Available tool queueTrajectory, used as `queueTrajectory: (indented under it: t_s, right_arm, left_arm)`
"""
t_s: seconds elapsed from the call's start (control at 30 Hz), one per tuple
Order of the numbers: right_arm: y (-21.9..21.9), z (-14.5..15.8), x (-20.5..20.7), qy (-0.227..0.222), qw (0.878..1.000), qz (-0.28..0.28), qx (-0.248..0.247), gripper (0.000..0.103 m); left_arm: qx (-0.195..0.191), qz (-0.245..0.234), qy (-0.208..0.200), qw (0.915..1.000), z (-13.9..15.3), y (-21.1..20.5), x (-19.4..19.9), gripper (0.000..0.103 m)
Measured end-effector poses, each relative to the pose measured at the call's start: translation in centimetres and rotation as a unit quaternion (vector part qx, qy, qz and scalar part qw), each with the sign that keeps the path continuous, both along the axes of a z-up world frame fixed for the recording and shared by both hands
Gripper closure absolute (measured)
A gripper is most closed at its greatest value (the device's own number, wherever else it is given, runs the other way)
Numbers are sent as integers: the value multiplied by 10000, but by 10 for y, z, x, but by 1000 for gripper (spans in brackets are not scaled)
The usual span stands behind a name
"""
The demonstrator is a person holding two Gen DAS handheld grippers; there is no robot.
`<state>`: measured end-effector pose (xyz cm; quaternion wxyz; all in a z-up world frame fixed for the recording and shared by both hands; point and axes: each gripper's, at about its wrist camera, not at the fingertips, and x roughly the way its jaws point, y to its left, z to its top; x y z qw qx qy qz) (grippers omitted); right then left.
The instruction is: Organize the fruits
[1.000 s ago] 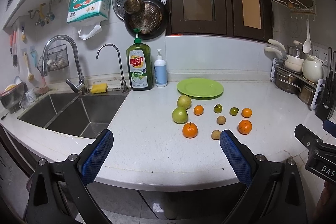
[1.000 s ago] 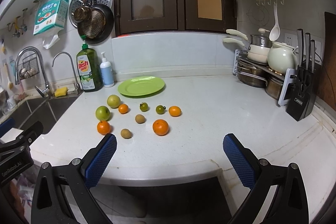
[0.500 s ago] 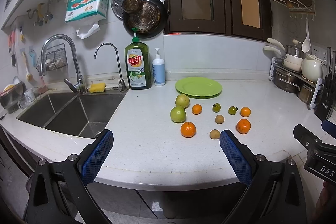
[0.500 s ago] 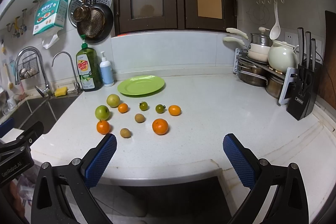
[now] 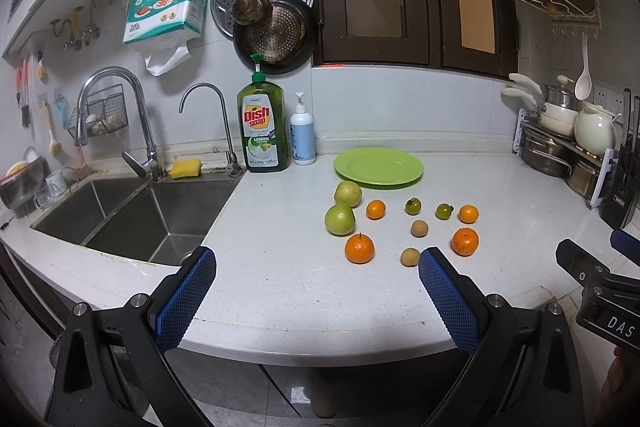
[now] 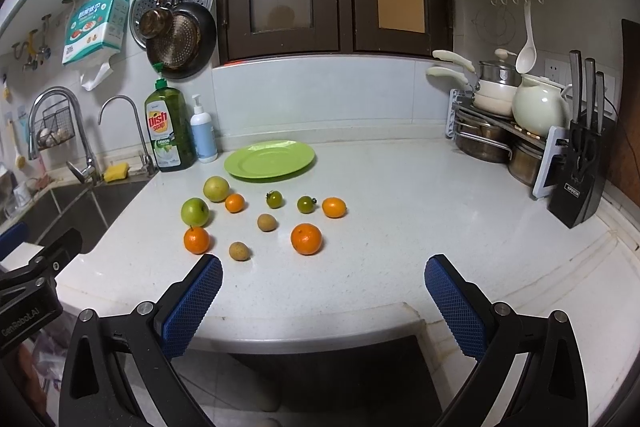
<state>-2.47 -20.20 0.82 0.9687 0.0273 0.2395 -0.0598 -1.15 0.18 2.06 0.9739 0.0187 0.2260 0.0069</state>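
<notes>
Slightly nearer the counter than a second ago, left gripper [image 5: 316, 267] and right gripper [image 6: 323, 275] both hover spread wide, holding nothing. Ten fruits [image 6: 306, 238] lie loose before the bare green plate [image 6: 269, 159].

"Dish soap LEMON" on green bottle [image 5: 262, 131], "GenRobot.AI" on left gripper [image 6: 28, 319], "200" on tissue pack [image 5: 166, 7]

Right gripper [image 5: 600, 279] cut off at the left-wrist view's edge.
</notes>
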Motion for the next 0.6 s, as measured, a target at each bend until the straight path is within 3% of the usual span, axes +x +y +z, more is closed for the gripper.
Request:
queueTrajectory:
  t_s: [0.6]
  right_arm:
    - [9, -4, 19, 152, 9998, 87, 16, 1]
  left_arm:
    - [64, -75, 95, 9999, -6, 6, 19, 0]
